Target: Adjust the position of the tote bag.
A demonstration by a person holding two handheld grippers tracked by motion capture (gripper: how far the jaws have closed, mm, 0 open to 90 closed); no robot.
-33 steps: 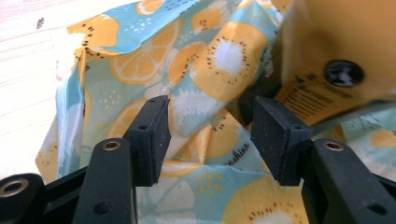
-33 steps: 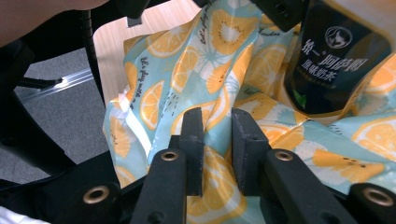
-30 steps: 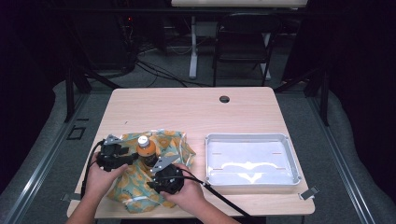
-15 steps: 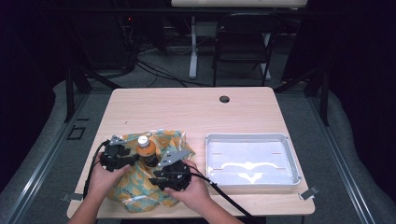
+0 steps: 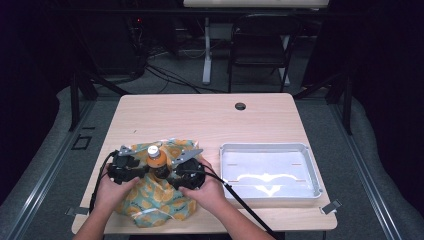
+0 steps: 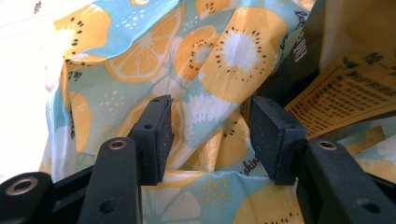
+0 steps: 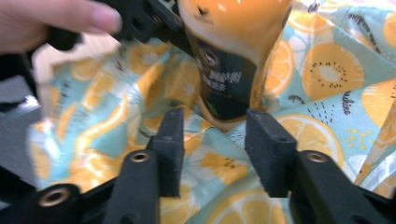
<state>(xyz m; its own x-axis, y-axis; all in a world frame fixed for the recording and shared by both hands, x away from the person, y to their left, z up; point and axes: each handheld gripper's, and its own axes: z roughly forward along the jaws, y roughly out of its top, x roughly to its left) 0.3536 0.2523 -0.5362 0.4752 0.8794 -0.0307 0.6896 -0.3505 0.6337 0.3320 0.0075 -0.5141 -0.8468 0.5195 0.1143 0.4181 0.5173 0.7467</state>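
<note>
A soft printed cloth (image 5: 155,195), matt and creased, patterned with orange and kiwi slices, lies on a pale wood-grain table (image 5: 200,120) with a smooth, low-sheen top. A glossy plastic bottle (image 5: 158,161) with a white cap stands on the cloth, wrapped in a dark shiny label. Beside it sits a smooth, reflective grey tray (image 5: 270,148). The gripper pads (image 6: 159,135) look like rough, grainy black rubber.
</note>
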